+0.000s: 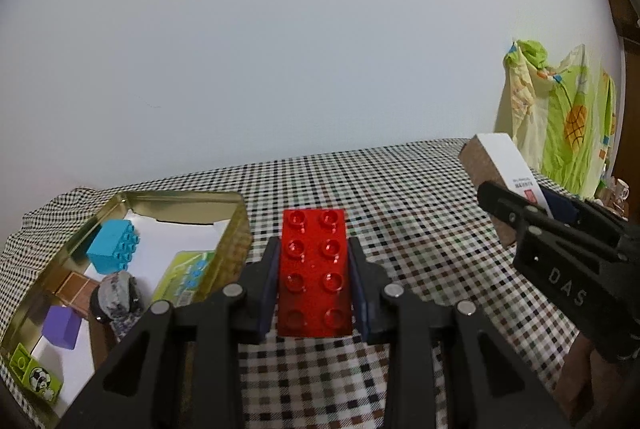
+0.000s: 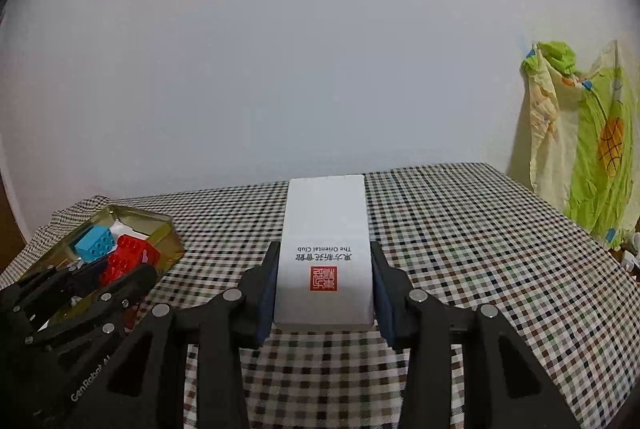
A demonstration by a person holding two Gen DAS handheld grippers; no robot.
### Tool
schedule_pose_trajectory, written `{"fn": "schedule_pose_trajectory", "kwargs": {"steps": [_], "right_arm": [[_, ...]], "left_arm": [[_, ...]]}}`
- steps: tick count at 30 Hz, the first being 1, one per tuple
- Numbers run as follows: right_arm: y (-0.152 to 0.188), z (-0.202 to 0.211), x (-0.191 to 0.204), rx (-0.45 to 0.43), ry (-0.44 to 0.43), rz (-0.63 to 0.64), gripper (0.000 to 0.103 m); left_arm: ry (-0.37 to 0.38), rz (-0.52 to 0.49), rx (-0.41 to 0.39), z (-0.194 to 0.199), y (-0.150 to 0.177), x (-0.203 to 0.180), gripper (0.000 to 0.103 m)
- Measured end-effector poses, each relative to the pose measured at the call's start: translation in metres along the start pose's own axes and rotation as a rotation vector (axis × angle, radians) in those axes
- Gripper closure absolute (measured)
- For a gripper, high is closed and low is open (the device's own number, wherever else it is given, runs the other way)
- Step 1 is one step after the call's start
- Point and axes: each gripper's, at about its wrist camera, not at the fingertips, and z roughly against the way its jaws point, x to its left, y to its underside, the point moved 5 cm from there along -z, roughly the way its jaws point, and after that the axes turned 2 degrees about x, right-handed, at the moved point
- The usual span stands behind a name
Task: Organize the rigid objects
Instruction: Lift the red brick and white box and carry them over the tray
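My left gripper (image 1: pixel 314 261) is shut on a red studded brick (image 1: pixel 314 269) and holds it above the checked cloth, just right of the gold tin tray (image 1: pixel 236 229). My right gripper (image 2: pixel 325 269) is shut on a white box with a red seal and cork sides (image 2: pixel 325 249), held above the cloth. That box (image 1: pixel 500 161) and the right gripper show at the right in the left wrist view. The left gripper with the red brick (image 2: pixel 128 257) shows by the tray (image 2: pixel 168 233) in the right wrist view.
The tray holds a blue brick (image 1: pixel 112 247), a purple cube (image 1: pixel 62 327), a green football block (image 1: pixel 38 381), a grey lump (image 1: pixel 118 293) and a green card. A checked cloth (image 1: pixel 400 209) covers the table. A green patterned fabric (image 2: pixel 588 149) hangs at the far right.
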Motion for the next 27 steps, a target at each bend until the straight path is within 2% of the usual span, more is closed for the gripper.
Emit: {"fn": "schedule_pose_trajectory", "kwargs": {"steps": [13, 27], "right_arm": [[0.007, 0.019, 0.034, -0.039, -0.058, 0.020, 0.059], [0.017, 0.032, 0.080, -0.055, -0.111, 0.083, 0.059]], "left_arm": [[-0.059, -0.010, -0.117, 0.044, 0.012, 0.030, 0.072], [-0.106, 0.061, -0.147, 0.064, 0.021, 0.071, 0.072]]}}
